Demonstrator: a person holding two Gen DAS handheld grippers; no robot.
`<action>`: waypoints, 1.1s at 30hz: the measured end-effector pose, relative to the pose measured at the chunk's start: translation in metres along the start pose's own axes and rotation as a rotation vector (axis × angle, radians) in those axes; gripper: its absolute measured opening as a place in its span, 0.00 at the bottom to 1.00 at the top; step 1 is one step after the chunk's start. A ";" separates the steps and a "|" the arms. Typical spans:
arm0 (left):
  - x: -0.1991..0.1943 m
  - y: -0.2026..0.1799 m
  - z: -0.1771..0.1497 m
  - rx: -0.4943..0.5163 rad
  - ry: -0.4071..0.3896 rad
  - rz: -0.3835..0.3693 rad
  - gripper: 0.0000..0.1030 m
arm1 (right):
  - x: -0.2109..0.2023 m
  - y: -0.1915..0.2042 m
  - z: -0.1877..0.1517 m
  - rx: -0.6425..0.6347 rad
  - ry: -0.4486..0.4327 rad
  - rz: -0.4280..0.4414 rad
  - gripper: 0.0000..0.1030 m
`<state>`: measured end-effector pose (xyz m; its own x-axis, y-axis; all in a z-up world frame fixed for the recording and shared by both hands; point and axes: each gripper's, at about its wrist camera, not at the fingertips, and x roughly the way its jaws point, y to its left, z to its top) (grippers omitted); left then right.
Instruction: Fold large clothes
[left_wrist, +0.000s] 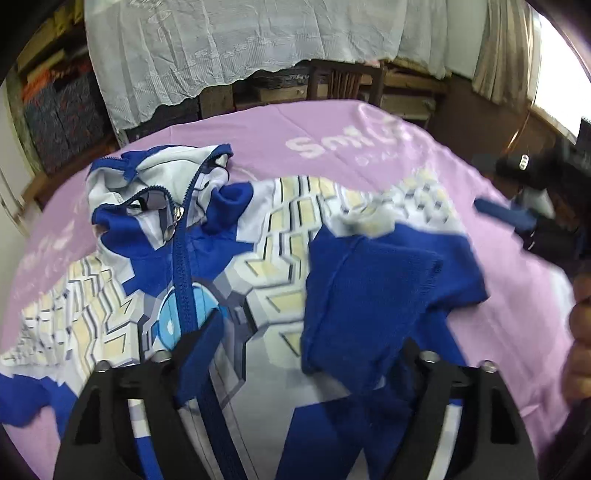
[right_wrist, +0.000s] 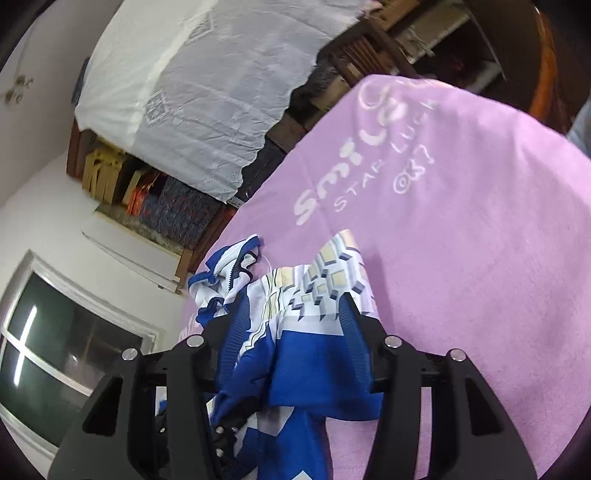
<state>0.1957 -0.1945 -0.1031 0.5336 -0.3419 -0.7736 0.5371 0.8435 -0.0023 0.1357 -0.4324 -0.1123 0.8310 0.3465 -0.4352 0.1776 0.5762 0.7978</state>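
A blue and white zip jacket (left_wrist: 258, 240) with a yellow block print lies spread on the pink cloth (left_wrist: 295, 133) that covers the table, collar at the far left. Its blue sleeve (left_wrist: 369, 288) is folded in over the chest. My left gripper (left_wrist: 314, 343) hovers over the jacket's middle, its jaws wide apart, with the sleeve's end lying between them and no pad pressing on it. My right gripper (right_wrist: 295, 317) is open beside the jacket (right_wrist: 295, 350), whose folded sleeve shows between its fingers. In the left wrist view it appears blurred at the right (left_wrist: 517, 218), just off the jacket's edge.
The pink cloth (right_wrist: 461, 221) carries white lettering. Behind the table stand a wooden chair (left_wrist: 343, 81) and shelves under a white lace sheet (left_wrist: 221, 44). A window (right_wrist: 55, 350) is at the left. A person's hand (left_wrist: 580, 325) is at the right edge.
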 end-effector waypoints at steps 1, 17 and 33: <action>-0.003 0.001 0.002 -0.001 -0.013 -0.014 0.67 | 0.001 0.000 0.000 0.004 0.007 0.005 0.49; -0.057 0.065 0.015 -0.174 -0.131 -0.016 0.06 | 0.010 0.018 -0.015 -0.093 0.015 -0.044 0.36; -0.044 0.148 -0.049 -0.331 -0.009 0.086 0.29 | 0.072 0.046 -0.066 -0.388 0.173 -0.362 0.00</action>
<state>0.2192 -0.0345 -0.1002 0.5743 -0.2657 -0.7743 0.2492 0.9577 -0.1438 0.1687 -0.3323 -0.1341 0.6487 0.1729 -0.7411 0.2013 0.9002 0.3862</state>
